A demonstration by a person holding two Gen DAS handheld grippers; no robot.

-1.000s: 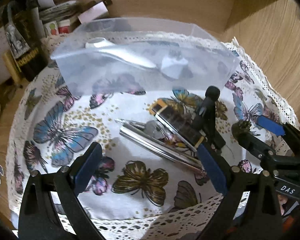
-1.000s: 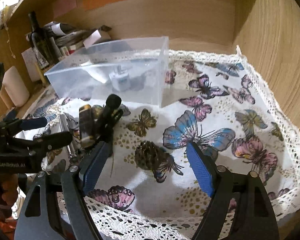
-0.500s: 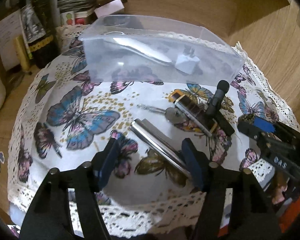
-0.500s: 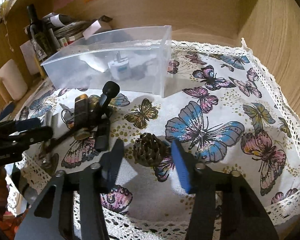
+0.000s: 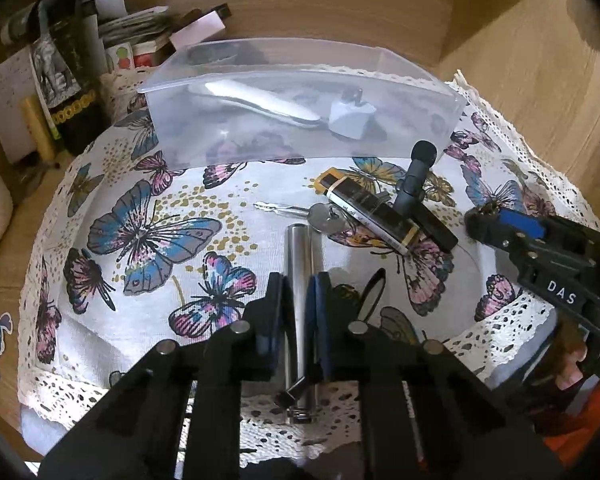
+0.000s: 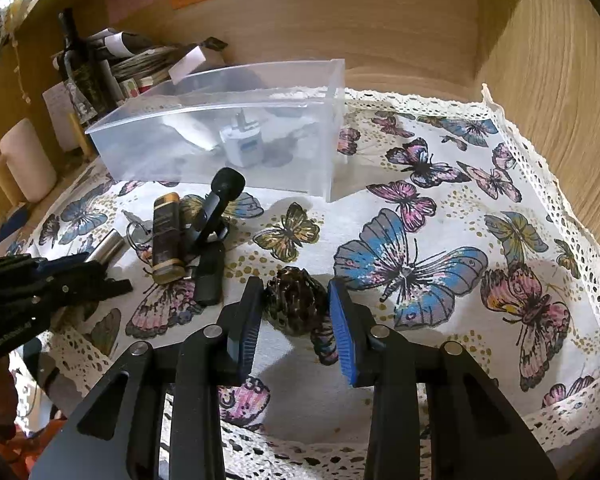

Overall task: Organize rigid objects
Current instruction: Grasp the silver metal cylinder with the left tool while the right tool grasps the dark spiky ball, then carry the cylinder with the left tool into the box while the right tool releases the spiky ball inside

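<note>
Left tool (image 5: pixel 299 296) now around metal tube (image 5: pixel 299 256)

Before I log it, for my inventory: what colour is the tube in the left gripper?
Shiny silver tube, clearest in the left wrist view.

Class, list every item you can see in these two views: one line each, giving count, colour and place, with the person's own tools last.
Clear bin: one, transparent, back of cloth.
Charger plug: one, white, inside bin.
Spoon: one, silver, inside bin.
Metal tube: one, silver, between left tool's fingers.
Key: one, silver, on cloth.
Lighter: one, black and gold, on cloth.
Microphone: one, black, beside lighter.
Pine cone: one, brown, between right tool's fingers.
Tablecloth: one, white with butterflies.
Bottle: one, dark, back left.
Mug: one, cream, left.
Left tool: closed on tube.
Right tool: around cone.
</note>
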